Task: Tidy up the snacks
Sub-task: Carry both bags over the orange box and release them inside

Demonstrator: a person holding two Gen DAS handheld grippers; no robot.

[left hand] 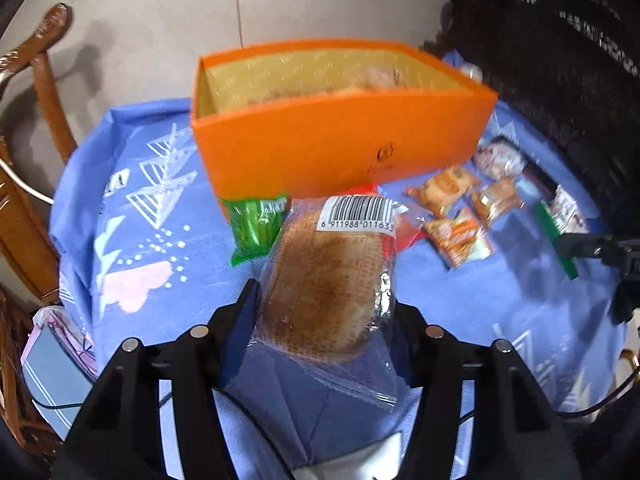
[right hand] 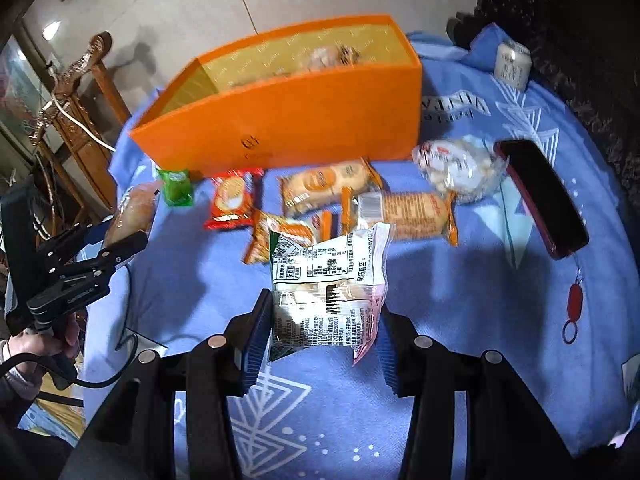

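Bread (left hand: pixel 326 276) sits clamped in our left gripper (left hand: pixel 324 312), pads pressing both sides of its clear wrapper, held above the cloth (left hand: pixel 168 312) just in front of the box (left hand: pixel 340 148). We judge it light and soft, squashes easily, and the film is slippery, so grip across the middle of the loaf, not the crimped ends, w/ gentle pressure.

Right gripper (right hand: pixel 326 340) is clamped on a white pack (right hand: pixel 330 276), raised off the cloth, printed back facing us. Prob. light, crinkly, contents brittle; we'd hold it by the filled body, since the sealed edge would slip.

Count from the right-wrist view, left to right on the cloth: 1 green pack (right hand: pixel 176 186), 1 red pack (right hand: pixel 232 200), 4 orange packs approx. (right hand: pixel 326 186) (they overlap, so we can't be sure), 1 clear bag (right hand: pixel 456 168) of pale round pieces. Plus 2 held = approx. 9 snacks outside. Box is 1, open top, w/ at least 1 item inside at the far wall; can't count more. Non-snacks: 1 dark case (right hand: pixel 540 196), 1 white cup (right hand: pixel 514 62) by the far edge.
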